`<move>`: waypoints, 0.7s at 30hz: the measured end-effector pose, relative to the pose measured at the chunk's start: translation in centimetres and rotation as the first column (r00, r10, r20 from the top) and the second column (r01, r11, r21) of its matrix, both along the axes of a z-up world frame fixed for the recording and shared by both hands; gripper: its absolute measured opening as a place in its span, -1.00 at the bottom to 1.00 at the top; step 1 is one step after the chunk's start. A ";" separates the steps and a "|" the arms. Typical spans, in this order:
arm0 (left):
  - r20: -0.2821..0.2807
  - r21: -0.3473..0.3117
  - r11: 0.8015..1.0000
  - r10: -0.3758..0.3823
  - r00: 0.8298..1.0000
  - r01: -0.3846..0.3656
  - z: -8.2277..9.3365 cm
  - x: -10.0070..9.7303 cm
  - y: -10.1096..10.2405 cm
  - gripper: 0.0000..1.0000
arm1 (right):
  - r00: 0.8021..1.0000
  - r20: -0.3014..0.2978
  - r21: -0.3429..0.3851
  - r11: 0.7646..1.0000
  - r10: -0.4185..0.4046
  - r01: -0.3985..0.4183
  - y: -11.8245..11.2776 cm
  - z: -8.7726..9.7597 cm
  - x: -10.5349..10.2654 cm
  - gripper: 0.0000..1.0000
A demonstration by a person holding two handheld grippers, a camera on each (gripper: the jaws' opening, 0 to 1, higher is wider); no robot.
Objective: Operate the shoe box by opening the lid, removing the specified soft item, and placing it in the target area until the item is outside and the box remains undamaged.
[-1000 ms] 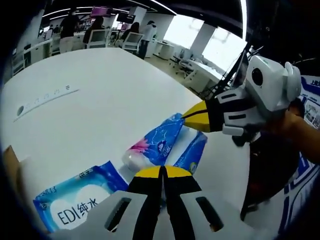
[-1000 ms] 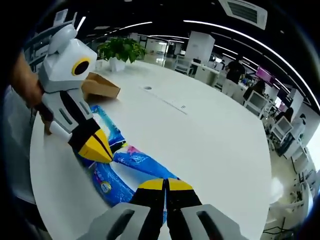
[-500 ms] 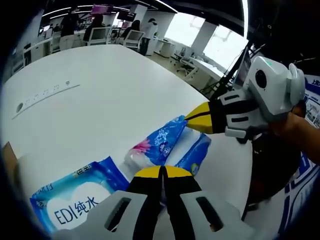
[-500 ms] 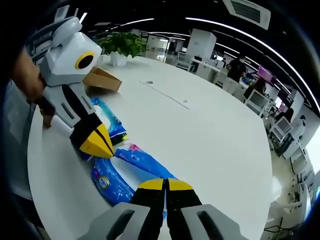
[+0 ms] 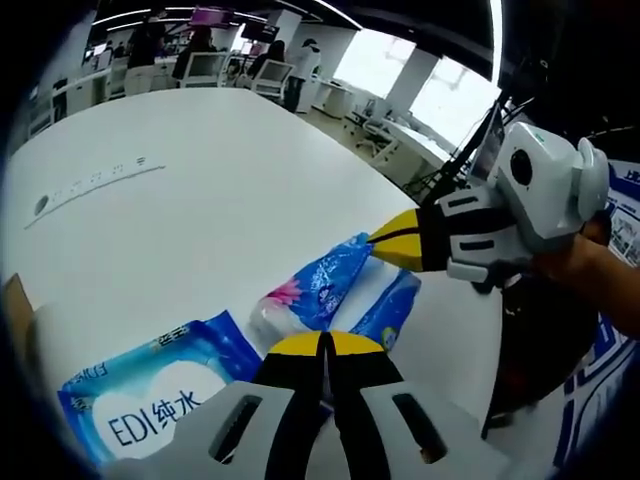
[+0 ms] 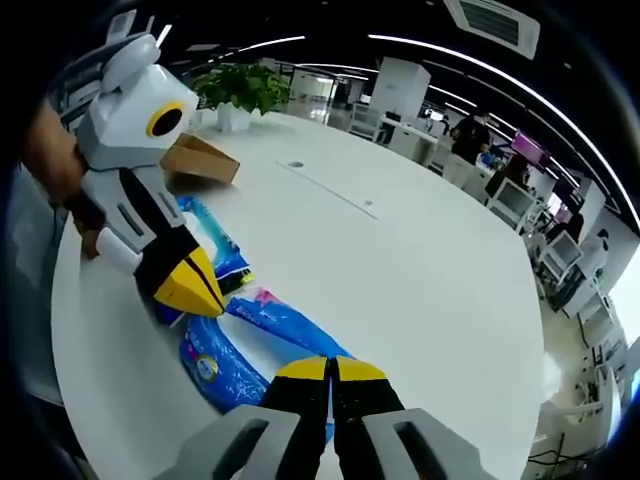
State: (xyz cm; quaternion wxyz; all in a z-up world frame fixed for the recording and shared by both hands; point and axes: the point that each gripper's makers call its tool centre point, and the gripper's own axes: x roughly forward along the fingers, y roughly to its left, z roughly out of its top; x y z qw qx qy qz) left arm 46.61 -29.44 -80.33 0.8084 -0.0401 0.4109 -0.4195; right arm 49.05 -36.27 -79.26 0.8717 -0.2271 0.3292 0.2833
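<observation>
Both hand-held grippers are clenched: the left hand-held gripper and the right hand-held gripper each pinch an end of the blue tissue pack, held just over the white bench. Little has changed; the views merely drifted. The wet-wipes pack lies alongside, the cardboard shoe box behind.

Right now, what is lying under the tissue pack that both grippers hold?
Under the tissue pack I see only the white table. The wipes pack lies beside it, not under. The part below the left gripper is covered.
</observation>
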 end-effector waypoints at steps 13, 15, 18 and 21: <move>0.032 0.030 0.999 -0.015 0.999 0.014 0.6 -0.1 1.0 -1.00 | 1.000 0.001 -0.025 1.000 -0.012 0.012 0.0 0.5 -0.9 -0.98; 0.037 0.036 0.999 -0.016 0.999 0.015 0.8 -0.1 1.3 -0.99 | 1.000 0.005 -0.024 1.000 -0.017 0.017 -0.1 0.8 -1.1 -0.97; 0.045 0.038 0.999 -0.017 0.999 0.016 1.1 -0.2 1.6 -0.98 | 1.000 0.007 -0.019 0.999 -0.025 0.025 -0.1 1.2 -1.4 -0.94; 0.056 0.045 0.999 -0.021 0.998 0.019 1.7 -0.6 2.1 -0.96 | 1.000 0.009 -0.022 0.999 -0.024 0.024 0.0 1.5 -1.8 -0.90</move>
